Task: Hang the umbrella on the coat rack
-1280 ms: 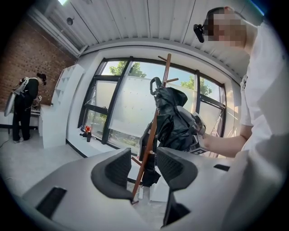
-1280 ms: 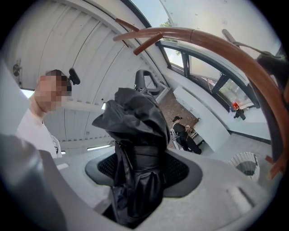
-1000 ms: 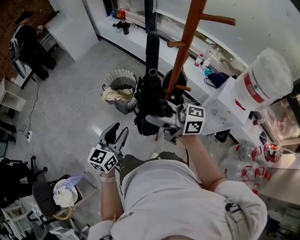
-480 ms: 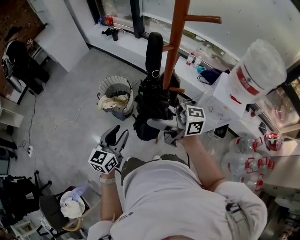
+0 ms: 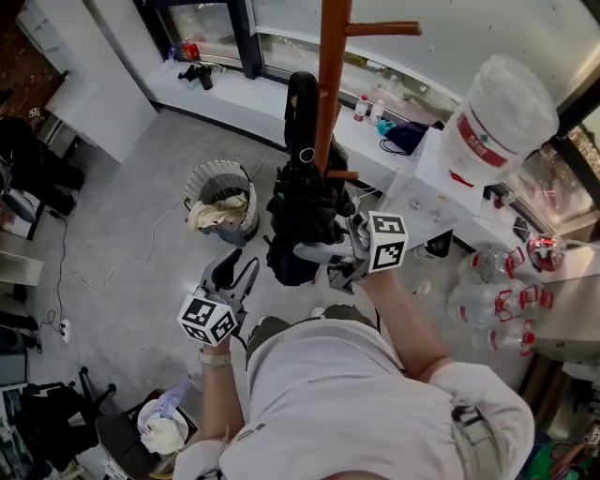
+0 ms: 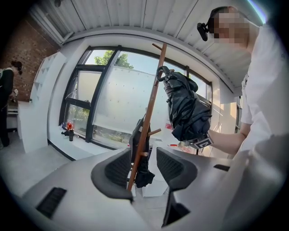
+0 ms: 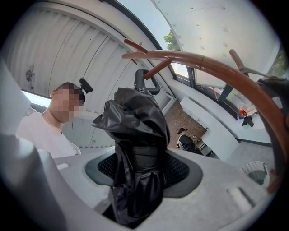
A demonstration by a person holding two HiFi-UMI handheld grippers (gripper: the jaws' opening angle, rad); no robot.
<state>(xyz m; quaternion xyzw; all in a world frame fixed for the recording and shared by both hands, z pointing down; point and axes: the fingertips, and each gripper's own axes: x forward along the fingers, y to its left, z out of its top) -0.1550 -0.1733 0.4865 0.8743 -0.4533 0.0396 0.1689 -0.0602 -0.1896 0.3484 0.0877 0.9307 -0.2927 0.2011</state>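
Note:
A folded black umbrella (image 5: 302, 220) stands upright in my right gripper (image 5: 317, 251), whose jaws are shut on its bunched fabric (image 7: 135, 158). Its curved black handle (image 5: 302, 103) rises right beside the brown pole of the coat rack (image 5: 328, 84), below a side peg (image 5: 380, 28). In the right gripper view the handle (image 7: 144, 83) sits just under the pole (image 7: 216, 72). My left gripper (image 5: 232, 274) hangs lower left, open and holding nothing. In the left gripper view its jaws (image 6: 143, 169) frame the pole (image 6: 149, 113), with the umbrella (image 6: 187, 108) to the right.
A dark item (image 6: 140, 153) hangs low on the rack. A mesh waste bin (image 5: 220, 192) stands on the floor to the left. A big water jug (image 5: 497, 131) sits on a white dispenser at right, with bottles (image 5: 487, 309) on the floor below. A window ledge (image 5: 244, 94) runs behind.
In the head view the rack pole has slid left and now stands right next to the umbrella handle. The left gripper has shifted slightly; the right still grips the umbrella.

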